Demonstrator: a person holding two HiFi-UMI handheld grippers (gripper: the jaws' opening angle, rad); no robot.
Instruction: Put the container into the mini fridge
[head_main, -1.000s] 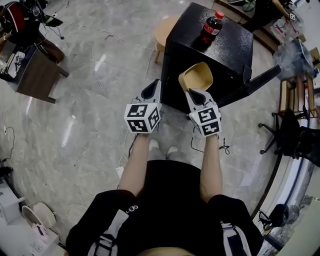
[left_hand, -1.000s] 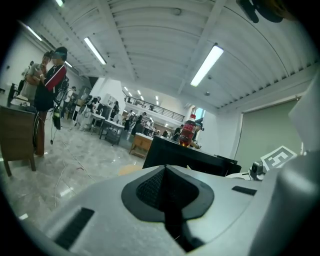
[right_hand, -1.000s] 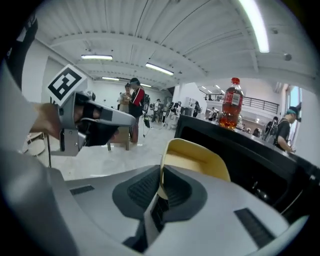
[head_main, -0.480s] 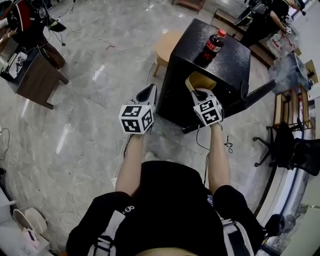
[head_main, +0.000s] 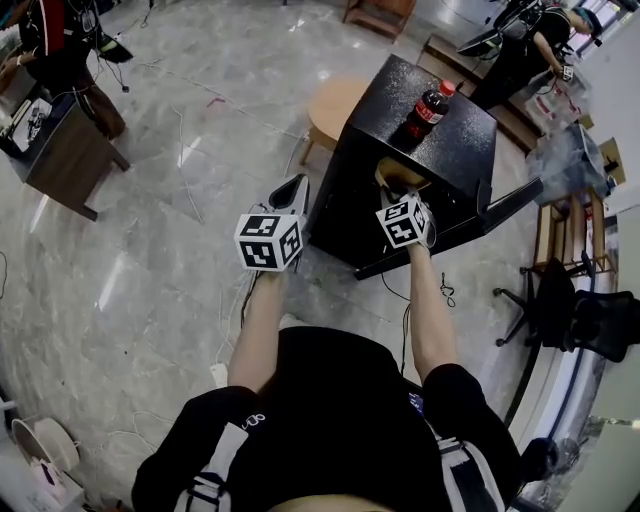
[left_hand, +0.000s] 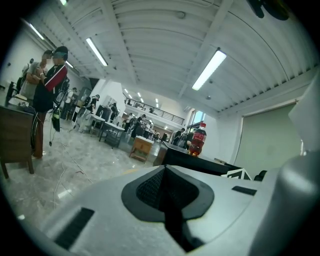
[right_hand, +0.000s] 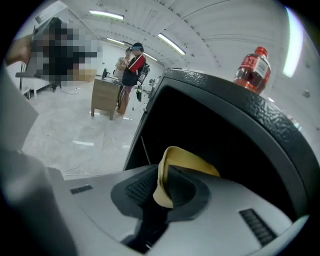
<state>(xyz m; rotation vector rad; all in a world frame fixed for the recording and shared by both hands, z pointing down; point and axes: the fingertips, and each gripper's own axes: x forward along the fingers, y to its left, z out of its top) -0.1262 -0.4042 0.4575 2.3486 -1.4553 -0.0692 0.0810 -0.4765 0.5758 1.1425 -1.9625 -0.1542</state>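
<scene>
The black mini fridge stands on the floor with its door swung open to the right. My right gripper is shut on the rim of a tan container, held at the fridge's open front. In the right gripper view the container sits pinched between the jaws, right before the dark fridge interior. My left gripper hangs left of the fridge, shut and empty. In the left gripper view its jaws meet with nothing between them.
A red-capped cola bottle stands on the fridge top. A round wooden stool sits behind the fridge on the left. Cables run over the marble floor. A brown desk is far left; a black office chair is at right.
My right gripper has carried the container forward and down, from in front of the fridge into its opening. The left gripper has shifted slightly forward.
</scene>
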